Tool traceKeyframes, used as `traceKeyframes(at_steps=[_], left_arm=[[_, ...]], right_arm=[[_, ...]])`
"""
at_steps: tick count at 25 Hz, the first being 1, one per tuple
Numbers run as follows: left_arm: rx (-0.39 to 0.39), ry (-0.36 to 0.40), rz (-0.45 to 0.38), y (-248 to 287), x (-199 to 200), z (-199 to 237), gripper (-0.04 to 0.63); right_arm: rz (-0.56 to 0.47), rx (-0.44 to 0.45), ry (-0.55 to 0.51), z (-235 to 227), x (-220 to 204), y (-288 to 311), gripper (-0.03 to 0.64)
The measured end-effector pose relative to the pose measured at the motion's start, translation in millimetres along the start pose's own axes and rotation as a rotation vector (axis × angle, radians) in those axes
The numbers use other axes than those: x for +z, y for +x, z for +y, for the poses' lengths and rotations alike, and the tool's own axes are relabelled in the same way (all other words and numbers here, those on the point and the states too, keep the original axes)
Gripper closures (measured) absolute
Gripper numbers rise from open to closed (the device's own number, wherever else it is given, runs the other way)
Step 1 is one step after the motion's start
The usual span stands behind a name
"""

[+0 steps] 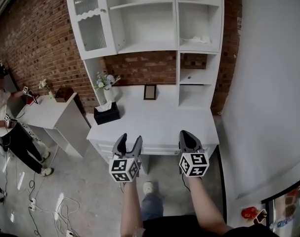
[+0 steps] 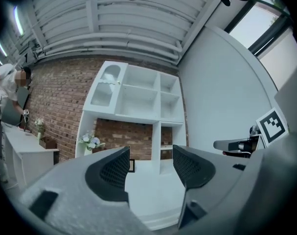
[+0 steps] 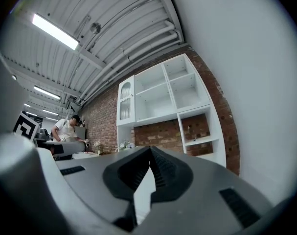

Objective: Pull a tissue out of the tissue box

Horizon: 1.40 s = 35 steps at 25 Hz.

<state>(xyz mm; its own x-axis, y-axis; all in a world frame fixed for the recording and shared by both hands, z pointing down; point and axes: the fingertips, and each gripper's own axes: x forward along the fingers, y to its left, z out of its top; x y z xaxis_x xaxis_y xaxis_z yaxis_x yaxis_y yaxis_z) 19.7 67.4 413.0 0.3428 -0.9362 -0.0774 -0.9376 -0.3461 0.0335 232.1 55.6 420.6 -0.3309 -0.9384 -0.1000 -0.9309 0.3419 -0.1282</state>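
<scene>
While the left gripper point(image 1: 129, 141) holds its jaws apart, empty, and the right gripper point(image 1: 186, 135) has them closed, the tissue box point(image 1: 107, 115) sits far-left on the tabletop point(image 1: 159, 120), its flimsy tissue point(image 1: 104, 106) probably best pinched at the tuft.

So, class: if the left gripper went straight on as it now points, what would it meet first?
Probably the white desk top, seen between the jaws of the open, empty left gripper; depth is unclear. The black tissue box lies further left.

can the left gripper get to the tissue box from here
Probably yes: the left gripper, jaws apart and empty, is before the desk, and nothing stands between it and the tissue box.
</scene>
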Motion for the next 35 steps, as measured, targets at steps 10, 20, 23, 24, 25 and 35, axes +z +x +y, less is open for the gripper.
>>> traceKeyframes(at_steps=[10,20,23,24,25,35], left_arm=[[-0.014,-0.034,0.061,109.8,-34.9,86.1,0.348],[-0.048,-0.045,0.124,244.1,-63.8,187.1,0.348],[-0.064,-0.046,0.140,274.4,-68.2,209.0,0.348],[-0.070,-0.045,0.145,282.9,-70.3,215.0,0.348],[-0.078,-0.043,0.152,290.9,-72.8,220.2,0.348],[-0.095,-0.071,0.185,335.5,-89.0,250.7,0.348]], right_arm=[[0.062,0.003,0.003,4.3,-39.5,138.5,0.618],[0.122,-0.010,0.014,6.5,-73.8,309.6,0.618],[0.138,-0.019,0.017,7.2,-82.9,346.9,0.618],[0.143,-0.023,0.017,6.9,-86.0,357.0,0.618],[0.147,-0.028,0.018,6.3,-88.8,366.3,0.618],[0.179,-0.054,0.027,2.6,-102.0,418.8,0.618]])
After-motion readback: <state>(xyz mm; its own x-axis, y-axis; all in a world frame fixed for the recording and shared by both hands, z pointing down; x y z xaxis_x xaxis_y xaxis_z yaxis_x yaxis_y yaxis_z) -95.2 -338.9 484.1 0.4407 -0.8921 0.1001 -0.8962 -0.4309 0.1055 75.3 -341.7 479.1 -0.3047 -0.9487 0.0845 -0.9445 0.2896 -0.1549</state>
